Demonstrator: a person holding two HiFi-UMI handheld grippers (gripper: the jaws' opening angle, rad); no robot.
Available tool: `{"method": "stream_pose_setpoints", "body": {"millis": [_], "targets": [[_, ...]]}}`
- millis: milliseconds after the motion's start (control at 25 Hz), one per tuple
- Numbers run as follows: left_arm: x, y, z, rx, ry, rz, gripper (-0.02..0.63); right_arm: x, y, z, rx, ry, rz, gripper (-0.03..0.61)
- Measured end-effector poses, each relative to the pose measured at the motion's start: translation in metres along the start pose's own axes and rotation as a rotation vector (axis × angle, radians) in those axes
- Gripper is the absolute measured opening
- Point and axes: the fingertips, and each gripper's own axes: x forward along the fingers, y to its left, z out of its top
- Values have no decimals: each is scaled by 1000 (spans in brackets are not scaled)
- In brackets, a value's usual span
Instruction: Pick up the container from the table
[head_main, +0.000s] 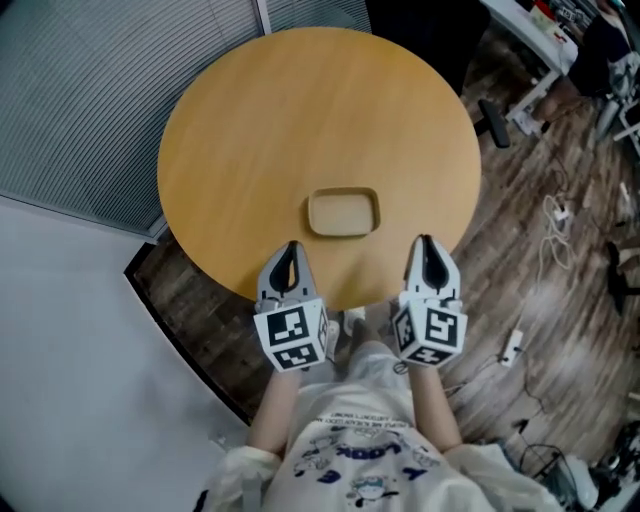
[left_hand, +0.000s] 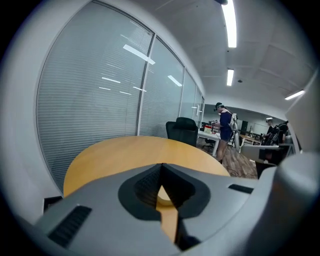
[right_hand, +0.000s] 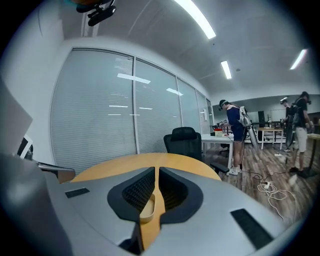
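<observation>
A shallow tan container (head_main: 343, 212) with rounded corners lies on the round wooden table (head_main: 300, 110), near its front edge. My left gripper (head_main: 291, 247) hangs over the table's rim, just left of and in front of the container, jaws shut and empty. My right gripper (head_main: 426, 242) is level with it on the container's right, also shut and empty. Neither touches the container. In the left gripper view only a sliver of the container (left_hand: 163, 200) shows below the closed left gripper (left_hand: 161, 166). In the right gripper view the container's rim (right_hand: 148, 209) shows under the right gripper (right_hand: 156, 169).
A glass wall with blinds (head_main: 90, 90) stands left of the table. A black office chair (right_hand: 184, 137) is behind the table, with a person (right_hand: 234, 125) and desks farther back. Cables and a power strip (head_main: 555, 215) lie on the wooden floor at right.
</observation>
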Motion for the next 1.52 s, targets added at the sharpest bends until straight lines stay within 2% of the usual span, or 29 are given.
{"method": "stream_pose_setpoints", "body": {"millis": [320, 520, 720, 1080, 1240, 1520], "targets": [[48, 0, -19, -57, 97, 69, 3, 59, -6, -5, -9, 67, 80, 25], [70, -1, -41, -92, 167, 71, 3, 82, -3, -17, -20, 99, 110, 25], [87, -2, -64, -152, 235, 63, 75, 97, -2, -32, -28, 137, 116, 25], [115, 8, -101, -228, 349, 112, 117, 119, 0, -54, -34, 194, 137, 25], [127, 11, -113, -237, 408, 147, 117, 128, -3, -62, -30, 221, 139, 25], [140, 15, -130, -234, 486, 155, 111, 140, -3, -74, -28, 249, 145, 25]]}}
